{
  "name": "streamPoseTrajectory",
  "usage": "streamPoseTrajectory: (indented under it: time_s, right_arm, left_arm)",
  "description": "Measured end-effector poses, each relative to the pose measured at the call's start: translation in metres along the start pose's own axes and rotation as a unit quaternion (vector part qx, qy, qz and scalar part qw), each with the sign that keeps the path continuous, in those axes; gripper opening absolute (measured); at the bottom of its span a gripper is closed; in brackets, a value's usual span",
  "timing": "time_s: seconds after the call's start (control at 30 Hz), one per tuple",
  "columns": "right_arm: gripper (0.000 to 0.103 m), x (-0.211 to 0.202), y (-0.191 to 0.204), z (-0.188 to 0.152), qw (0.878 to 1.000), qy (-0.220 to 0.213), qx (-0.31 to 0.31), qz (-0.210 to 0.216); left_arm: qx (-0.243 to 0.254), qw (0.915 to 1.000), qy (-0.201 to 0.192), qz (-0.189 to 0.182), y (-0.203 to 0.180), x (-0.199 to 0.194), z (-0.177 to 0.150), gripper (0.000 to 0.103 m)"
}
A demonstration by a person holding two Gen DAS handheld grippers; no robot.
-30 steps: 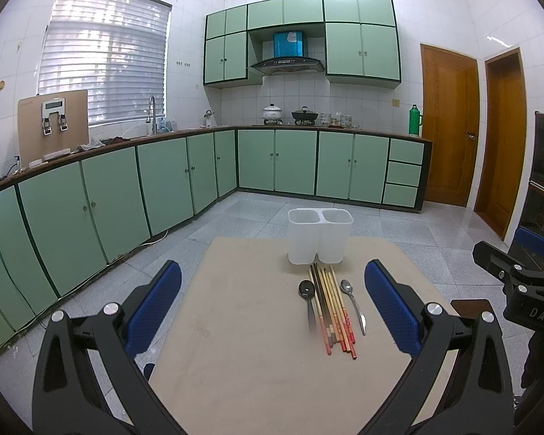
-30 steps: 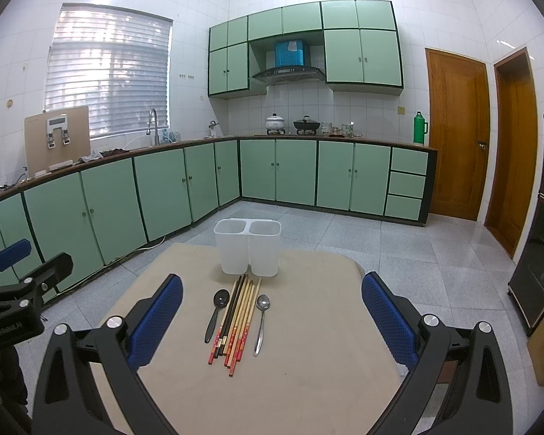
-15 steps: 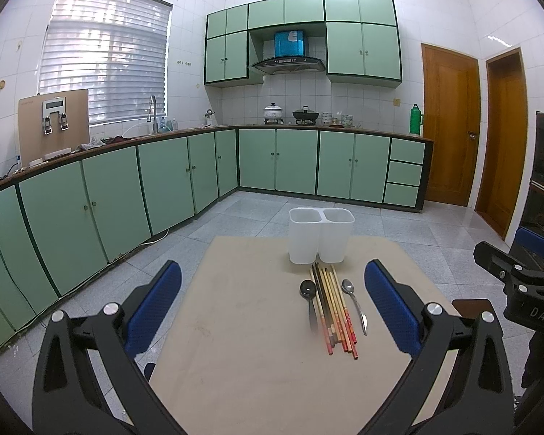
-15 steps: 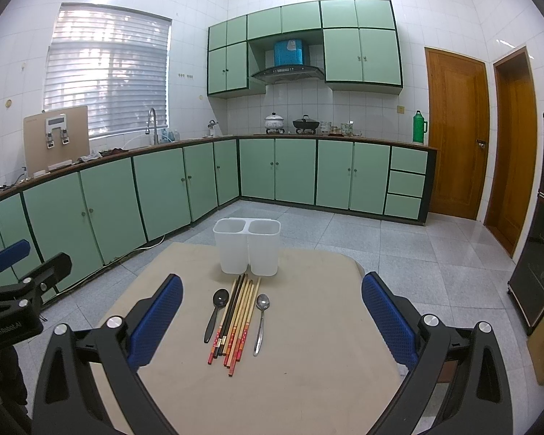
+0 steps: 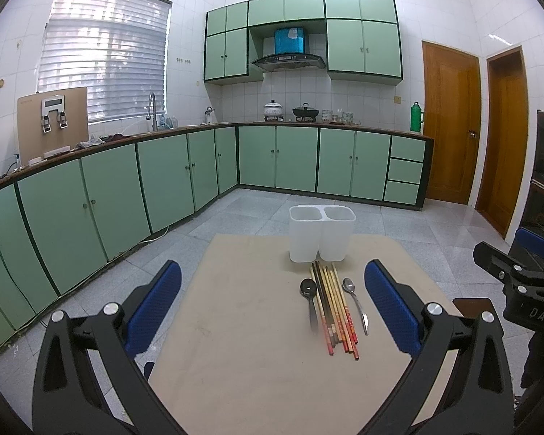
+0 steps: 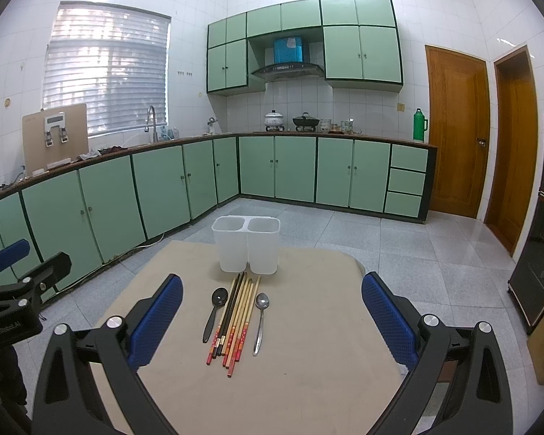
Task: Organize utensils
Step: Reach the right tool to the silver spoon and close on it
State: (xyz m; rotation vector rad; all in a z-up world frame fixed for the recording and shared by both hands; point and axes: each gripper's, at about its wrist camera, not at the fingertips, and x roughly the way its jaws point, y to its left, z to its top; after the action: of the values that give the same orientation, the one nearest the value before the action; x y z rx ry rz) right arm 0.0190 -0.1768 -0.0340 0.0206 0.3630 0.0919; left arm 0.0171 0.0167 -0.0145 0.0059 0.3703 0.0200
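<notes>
Left wrist view. The left hand-held gripper [image 5: 272, 301] hovered above the near part of the surface [image 5: 235, 344], its blue pads wide apart with nothing between them. Against the frames of a second before, almost nothing had changed: the whole scene sat only a touch differently in the frame, so the gripper had barely drifted. The utensils lay untouched. The chopsticks [image 5: 333, 308] formed a loose bundle, tips close to the white two-compartment holder [image 5: 322, 233]. The black spoon [image 5: 308, 297] lay just beside them on one flank, the metal spoon [image 5: 355, 302] on the other. Both compartments looked empty, though the far inner walls were hard to read at this angle.

Right wrist view. The right hand-held gripper [image 6: 272, 311] also hung over the surface, pads spread, holding nothing. The same small shift in framing showed here; no utensil had moved. The bundle lay between the pads in the frame but well ahead of them, with the holder standing upright beyond. The left hand-held gripper showed at the frame's left edge.

Judgement: the sorting had not begun. Every piece was still to be lifted, and neither gripper had committed to a target.
</notes>
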Motion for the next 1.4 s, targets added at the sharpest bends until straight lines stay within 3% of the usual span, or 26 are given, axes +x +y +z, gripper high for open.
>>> streamPoseTrajectory:
  time_s: [0.3,0.5,0.77,0.83,1.17,1.4]
  right_arm:
    - [0.097,0.045,-0.007,-0.002,0.999,0.03,-0.011,-0.008]
    - [0.097,0.105,-0.013,-0.009,0.996,0.086,-0.005,0.004]
    - [0.081,0.208,-0.019,-0.036,0.981,0.19,0.021,0.033]
    - [0.073,0.232,-0.017,-0.044,0.976,0.216,0.017,0.034]
    - [0.058,0.312,-0.007,-0.074,0.956,0.293,0.003,0.035]
    - [0.058,0.33,-0.004,-0.08,0.955,0.295,-0.009,0.03]
  left_arm:
    - [-0.002,0.9993,0.03,0.023,0.011,0.05,0.004,0.098]
    - [0.013,0.9966,0.067,0.045,0.014,0.108,0.002,0.098]
    - [0.019,0.9874,0.149,0.05,0.014,0.193,-0.026,0.098]
    - [0.018,0.9843,0.169,0.048,0.017,0.211,-0.034,0.098]
    - [0.005,0.978,0.203,0.046,0.027,0.25,-0.054,0.098]
    - [0.005,0.9751,0.218,0.04,0.026,0.264,-0.062,0.098]
